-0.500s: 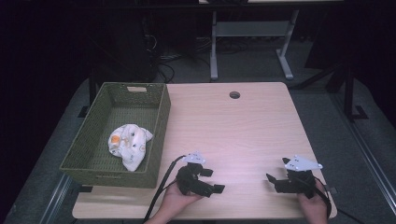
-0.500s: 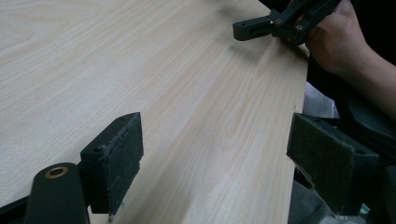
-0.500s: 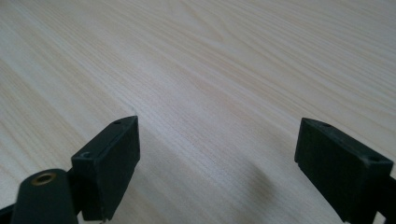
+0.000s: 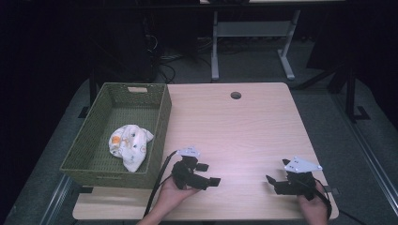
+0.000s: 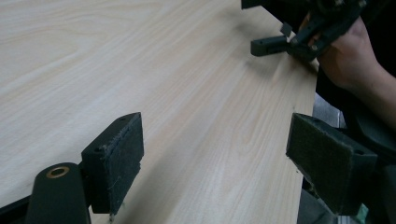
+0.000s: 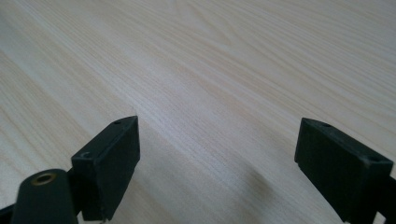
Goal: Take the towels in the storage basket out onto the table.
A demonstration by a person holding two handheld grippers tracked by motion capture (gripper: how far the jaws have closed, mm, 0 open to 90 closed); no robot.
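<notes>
High view: nothing had shifted since the earlier frame — the cloth (image 4: 130, 146) lay in the green basket (image 4: 161, 122), apparently already stowed. Left gripper (image 5: 212, 156) view: jaws spread, empty. Right gripper (image 6: 217, 161) view: likewise spread over bare table (image 6: 210, 56).

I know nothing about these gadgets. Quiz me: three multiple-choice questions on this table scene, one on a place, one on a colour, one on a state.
1. Where does the white patterned cloth lie?
A. in the basket
B. on the tabletop
C. on the floor

2. What colour is the basket?
A. red
B. olive green
C. blue

3. How do the jaws of the left hand-held gripper stand?
A. clamped on the cloth
B. shut, with nothing between
C. open, with nothing between

Answers: 1 A, the cloth sits inside the basket walls; 2 B, its weave is green; 3 C, bare table shows between the pads.
</notes>
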